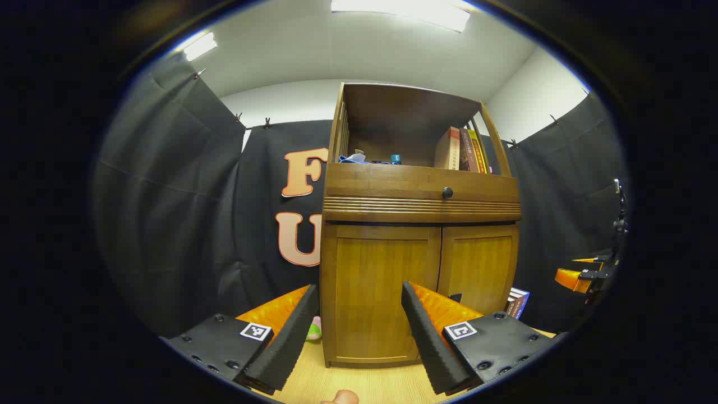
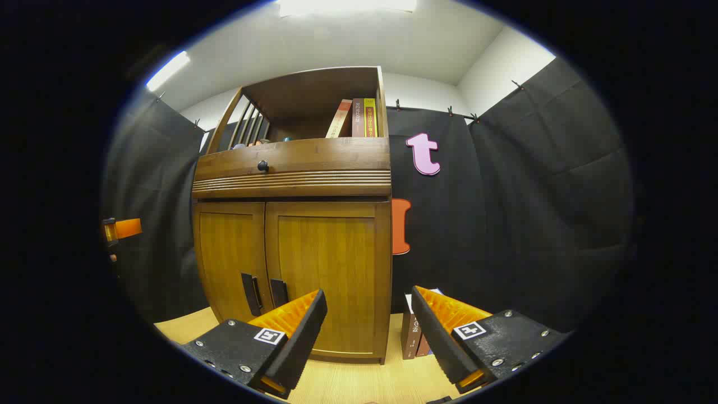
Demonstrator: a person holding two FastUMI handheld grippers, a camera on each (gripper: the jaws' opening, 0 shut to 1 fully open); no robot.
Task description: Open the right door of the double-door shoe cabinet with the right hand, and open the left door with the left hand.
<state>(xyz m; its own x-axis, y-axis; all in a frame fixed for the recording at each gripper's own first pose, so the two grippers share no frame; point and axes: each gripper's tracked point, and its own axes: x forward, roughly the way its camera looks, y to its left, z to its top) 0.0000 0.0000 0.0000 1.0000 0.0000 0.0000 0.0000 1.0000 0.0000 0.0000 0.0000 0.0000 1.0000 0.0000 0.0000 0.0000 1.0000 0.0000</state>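
Observation:
A wooden shoe cabinet [image 1: 420, 202] [image 2: 291, 168] stands on the light wood floor with both doors closed. In the left gripper view the left door [image 1: 377, 292] lies straight ahead between my fingers, and the right door [image 1: 479, 264] sits beside it. In the right gripper view the right door [image 2: 328, 269] faces me, with two dark handles [image 2: 251, 293] [image 2: 279, 292] where the doors meet. My left gripper [image 1: 359, 322] is open, a short way in front of the cabinet. My right gripper [image 2: 367, 328] is open too, near the cabinet's right front corner. The right gripper [image 1: 583, 276] also appears far right in the left gripper view.
A drawer with a dark knob [image 1: 447, 192] sits above the doors. Books [image 1: 463, 150] and small items stand on the open top shelf. More books [image 2: 412, 331] lean on the floor right of the cabinet. A small pink and green object [image 1: 314, 330] lies at its left foot.

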